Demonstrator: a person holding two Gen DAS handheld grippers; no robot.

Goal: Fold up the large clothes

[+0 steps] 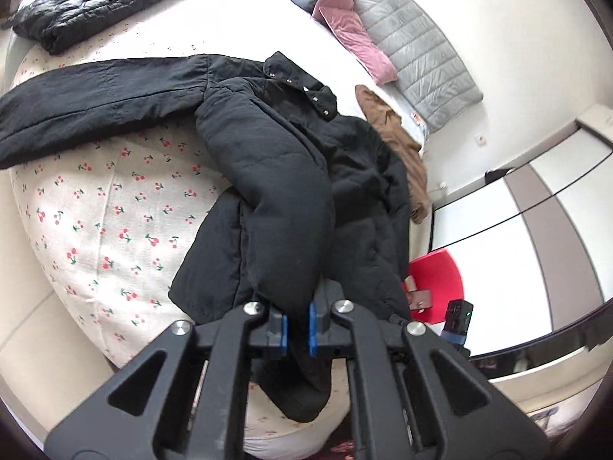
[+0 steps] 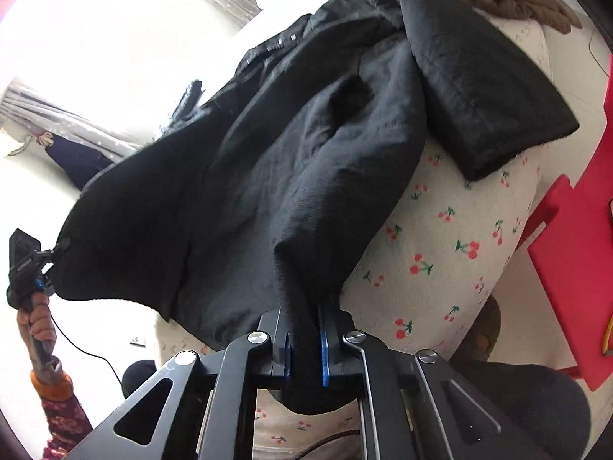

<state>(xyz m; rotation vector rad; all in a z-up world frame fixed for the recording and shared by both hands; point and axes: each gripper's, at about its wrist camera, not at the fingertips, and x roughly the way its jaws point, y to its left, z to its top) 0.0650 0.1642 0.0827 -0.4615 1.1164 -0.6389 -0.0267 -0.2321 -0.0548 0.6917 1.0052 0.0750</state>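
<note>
A large black padded jacket [image 1: 299, 176] lies on a bed with a cherry-print sheet [image 1: 99, 207]. Its collar with snaps points to the far side and one sleeve [image 1: 95, 99] stretches out to the left. My left gripper [image 1: 297, 329] is shut on the jacket's hem near the bed's near edge. In the right wrist view the same jacket [image 2: 268, 161] is lifted at the hem. My right gripper [image 2: 304, 345] is shut on another part of the hem. The left gripper [image 2: 38, 268] shows there at the far left, clamped on the hem corner. The other sleeve [image 2: 490, 88] lies folded at the right.
A folded black quilted jacket [image 1: 99, 0] lies at the bed's far left. A brown garment [image 1: 398, 142], pink pillow [image 1: 345, 19] and grey quilted headboard [image 1: 413, 42] are at the far right. A red stool [image 1: 436, 280] stands beside the bed, near a wardrobe [image 1: 517, 237].
</note>
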